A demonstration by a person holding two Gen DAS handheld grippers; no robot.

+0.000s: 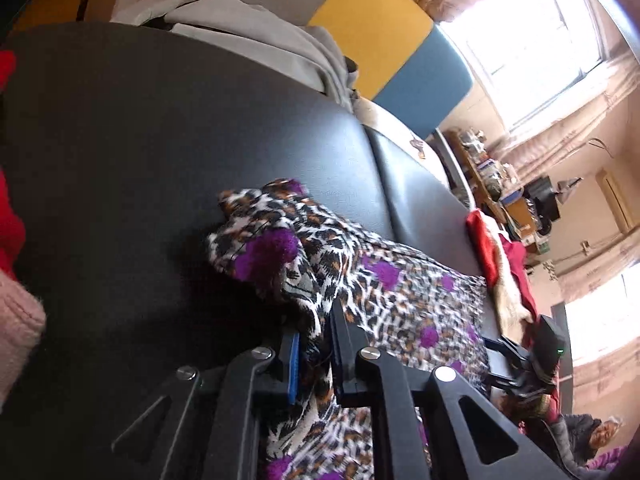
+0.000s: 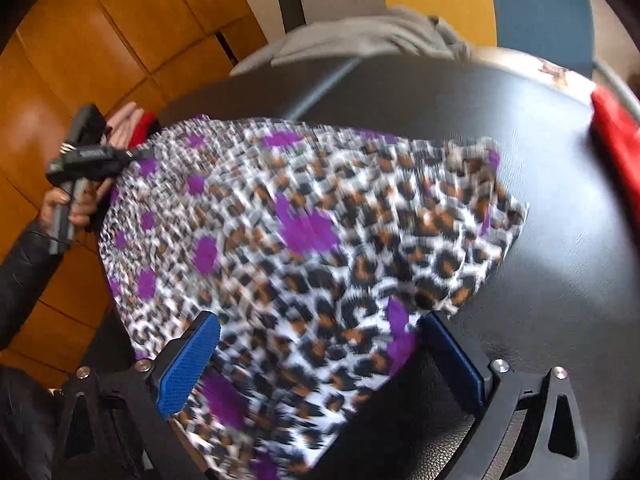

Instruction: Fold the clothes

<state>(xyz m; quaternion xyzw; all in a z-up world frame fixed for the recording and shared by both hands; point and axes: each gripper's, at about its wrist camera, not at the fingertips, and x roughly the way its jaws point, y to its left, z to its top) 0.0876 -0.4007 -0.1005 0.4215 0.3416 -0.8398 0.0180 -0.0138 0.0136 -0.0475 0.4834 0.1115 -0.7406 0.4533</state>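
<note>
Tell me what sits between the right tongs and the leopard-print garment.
Nothing visible does. The right tongs are open, with the leopard-print garment lying directly between the blue pads on the black table.

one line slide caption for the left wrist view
Left gripper clamped on a bunched fold of the leopard-print garment on the black table.

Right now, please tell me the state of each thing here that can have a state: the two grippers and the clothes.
left gripper: shut on the leopard-print garment.
right gripper: open, with the garment between its fingers.
leopard-print garment: spread on the black table, one end bunched, not yet folded.
grey clothes: heaped at the far edge.
red garment: lying at the table's edge.
</note>
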